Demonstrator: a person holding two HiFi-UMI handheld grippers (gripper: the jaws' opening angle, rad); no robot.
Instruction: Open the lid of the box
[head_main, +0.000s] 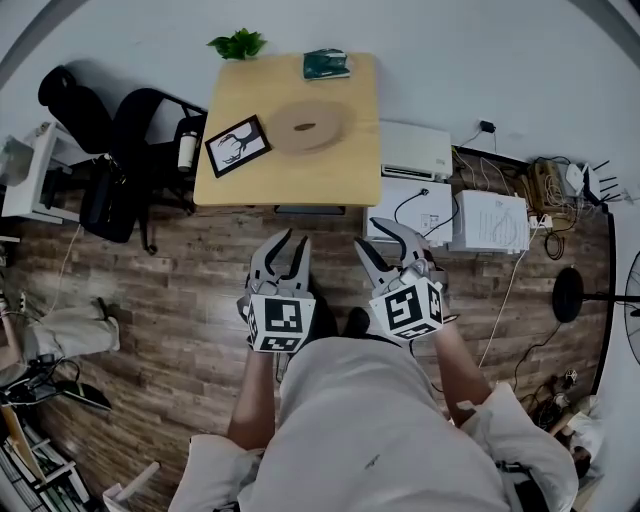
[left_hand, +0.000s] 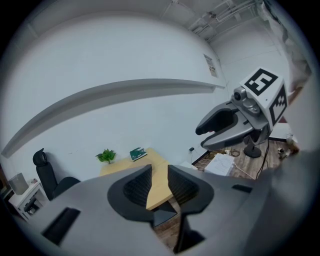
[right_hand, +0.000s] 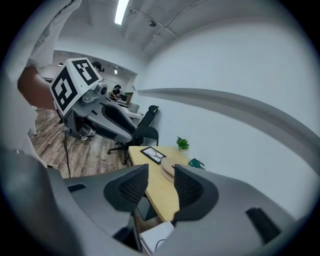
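A round, flat wooden box (head_main: 307, 125) lies on the light wooden table (head_main: 250, 185) ahead of me; in the right gripper view the box (right_hand: 167, 170) shows between the jaws, far off. My left gripper (head_main: 295, 240) and right gripper (head_main: 366, 232) hang side by side in the air over the floor, well short of the table. Both stand open with nothing between their fingers. The left gripper view shows its own jaws (left_hand: 159, 167) apart with the table edge (left_hand: 157, 187) beyond, and the right gripper (left_hand: 200, 138) at the upper right.
On the table are a framed deer picture (head_main: 237, 145), a green book (head_main: 327, 64) and a small plant (head_main: 238, 44). Black office chairs (head_main: 110, 130) stand to its left. White boxes (head_main: 415, 150) and cables (head_main: 540, 185) lie to its right, with a fan stand (head_main: 568, 294) nearby.
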